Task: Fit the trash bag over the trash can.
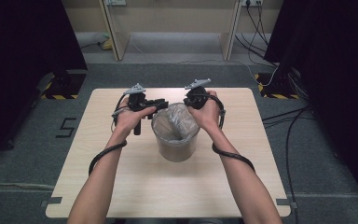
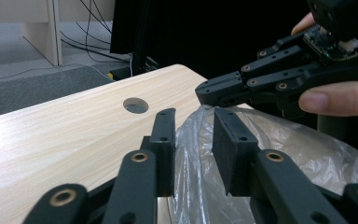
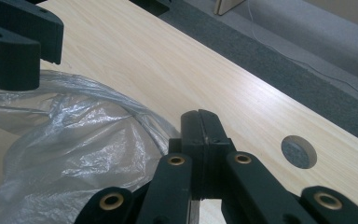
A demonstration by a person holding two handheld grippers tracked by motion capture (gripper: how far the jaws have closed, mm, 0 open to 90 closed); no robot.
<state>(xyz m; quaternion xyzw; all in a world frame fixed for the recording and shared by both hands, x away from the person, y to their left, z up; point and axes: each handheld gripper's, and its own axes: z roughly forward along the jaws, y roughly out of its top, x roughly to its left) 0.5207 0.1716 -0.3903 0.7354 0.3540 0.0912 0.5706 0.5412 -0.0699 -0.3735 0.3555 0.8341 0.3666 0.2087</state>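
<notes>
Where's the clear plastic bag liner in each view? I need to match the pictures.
High view: the bag liner lines the bin at table centre, between both grippers.
Left gripper view: lower right, behind the jaws.
Right gripper view: lower left, beside the shut jaws.
Shared landmark: the round hole in the tabletop, seen in both gripper views.

A: Light wooden table (image 1: pixel 121 186), rounded corners, sitting on grey carpet (image 1: pixel 28 140).

B: And there's a round cable hole (image 2: pixel 135 105) in the tabletop, plugged grey.

A: A black mark shaped like a five (image 1: pixel 66 127) is taped on the floor, left of the table.

B: Yellow-and-black hazard tape (image 1: pixel 58 96) edges the stand bases on both sides, under the dark curtains (image 1: pixel 23 42).

A: At the back, a pale wooden frame (image 1: pixel 112 32), with loose cables (image 1: pixel 256 23) trailing down the wall to the floor.
</notes>
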